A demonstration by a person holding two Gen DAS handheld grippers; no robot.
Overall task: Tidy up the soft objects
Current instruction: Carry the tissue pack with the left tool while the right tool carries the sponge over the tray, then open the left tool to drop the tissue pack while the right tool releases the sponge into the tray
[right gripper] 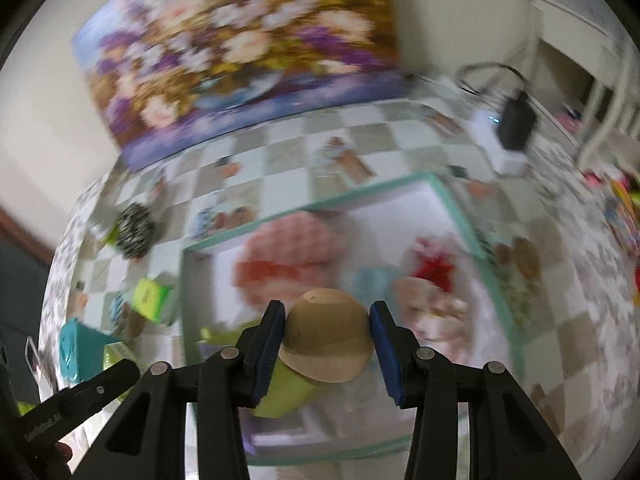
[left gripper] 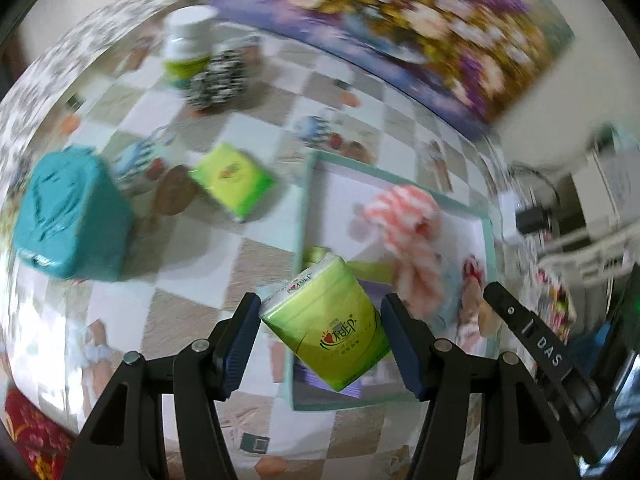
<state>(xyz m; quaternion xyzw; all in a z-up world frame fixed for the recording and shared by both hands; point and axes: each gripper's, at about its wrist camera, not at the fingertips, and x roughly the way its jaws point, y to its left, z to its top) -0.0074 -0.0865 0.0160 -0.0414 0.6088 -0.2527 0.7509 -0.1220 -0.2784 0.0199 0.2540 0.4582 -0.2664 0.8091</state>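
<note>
A checkered tablecloth (left gripper: 208, 264) covers the table beneath a floral painting (right gripper: 240, 40) on a pale wall (right gripper: 460, 12).

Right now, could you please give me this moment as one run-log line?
left claw: shut on green tissue pack | right claw: shut on tan round piece | both above teal-rimmed box | pink fluffy item inside box

both grippers tilted downward, left gripper (left gripper: 320, 336) pads clamped on a load, right gripper (right gripper: 326, 344) likewise
</note>
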